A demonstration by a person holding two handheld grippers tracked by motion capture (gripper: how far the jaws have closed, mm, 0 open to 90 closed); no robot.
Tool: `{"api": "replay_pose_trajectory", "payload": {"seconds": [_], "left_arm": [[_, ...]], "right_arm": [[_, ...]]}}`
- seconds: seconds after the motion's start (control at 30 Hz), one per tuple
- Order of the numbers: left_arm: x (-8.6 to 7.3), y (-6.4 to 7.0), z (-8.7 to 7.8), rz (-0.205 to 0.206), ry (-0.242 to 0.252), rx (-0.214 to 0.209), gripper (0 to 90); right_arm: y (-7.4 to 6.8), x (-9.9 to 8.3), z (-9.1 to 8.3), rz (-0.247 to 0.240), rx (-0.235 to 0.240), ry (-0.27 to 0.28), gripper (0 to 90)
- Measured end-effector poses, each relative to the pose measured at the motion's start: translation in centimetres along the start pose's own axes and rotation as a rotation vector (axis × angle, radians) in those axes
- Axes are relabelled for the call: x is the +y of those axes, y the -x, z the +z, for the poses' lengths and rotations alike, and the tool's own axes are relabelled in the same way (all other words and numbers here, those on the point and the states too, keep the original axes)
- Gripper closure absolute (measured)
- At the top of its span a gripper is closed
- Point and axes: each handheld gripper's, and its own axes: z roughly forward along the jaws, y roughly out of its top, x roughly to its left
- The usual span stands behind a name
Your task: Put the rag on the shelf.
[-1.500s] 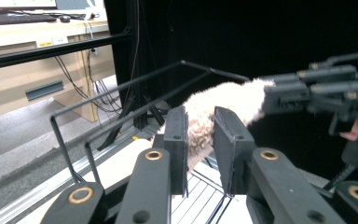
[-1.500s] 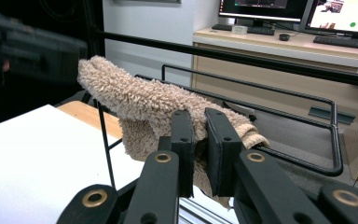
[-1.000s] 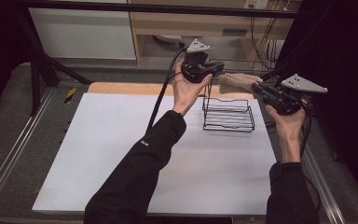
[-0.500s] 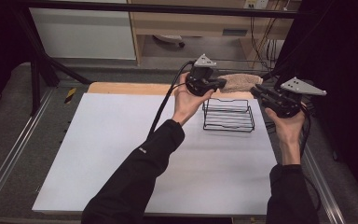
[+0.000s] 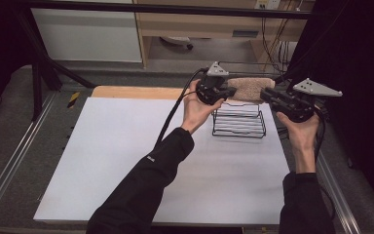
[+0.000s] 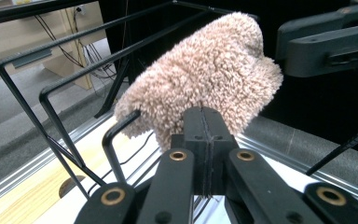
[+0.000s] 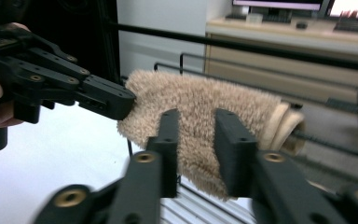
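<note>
My left hand-held gripper [image 5: 230, 91] has its jaws pressed flat together on one end of the fuzzy tan towel roll [image 5: 249, 89]; in the left gripper view the two pads [image 6: 205, 128] meet with only a seam between them, and the pile bulges out just past them. The roll is off the surface, held above the black wire rack [image 5: 239, 123], level with the rack's upper rails.

Long axis of the roll: roughly level, running across the rack from my left hand-held gripper toward my right hand-held gripper [image 5: 267, 94]. Seen from the right gripper view, the clamped end [image 7: 129, 109] points toward the left gripper's jaws, and the far end points away along the rack's top rail, where a smooth cream inner layer [image 7: 286, 126] shows curled at the opening. The underside sags a little toward the rack's floor wires.

My right hand-held gripper: jaws apart, one black finger [image 7: 168, 140] on each side of the roll's middle in its own view. The pile sits in the gap between them; I cannot tell whether either finger touches it. In the high view this gripper sits just beside the rack's right end, its tip near the roll's free end.

The rack stands on the white sheet [image 5: 126, 161] covering the surface, near its far right corner. A strip of bare wood [image 5: 131, 92] shows beyond the sheet, left of the rack.
</note>
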Motion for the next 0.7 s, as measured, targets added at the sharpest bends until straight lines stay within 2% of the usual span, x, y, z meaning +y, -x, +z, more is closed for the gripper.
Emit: {"api": "replay_pose_trajectory", "payload": {"seconds": [0.1, 0.2, 0.3, 0.43, 0.7], "left_arm": [[-0.3, 0.0, 0.1, 0.01, -0.001, 0.003, 89.8], [-0.6, -0.1, 0.2, 0.012, -0.006, 0.009, 89.7], [-0.8, -0.2, 0.4, 0.009, -0.007, 0.012, 89.8], [-0.9, -0.3, 0.6, 0.011, -0.006, 0.015, 89.7], [-0.7, 0.0, -0.1, 0.014, -0.002, 0.008, 87.2]], "right_arm": [[0.3, -0.8, 0.6, 0.019, -0.019, -0.038, 85.3], [0.7, -1.7, 1.1, 0.045, -0.039, -0.058, 88.6], [1.1, -2.4, 1.5, 0.052, -0.061, -0.065, 89.0], [1.2, -2.7, 1.8, 0.054, -0.062, -0.065, 88.3], [0.7, -2.0, 0.8, 0.036, -0.05, -0.043, 82.3]]}}
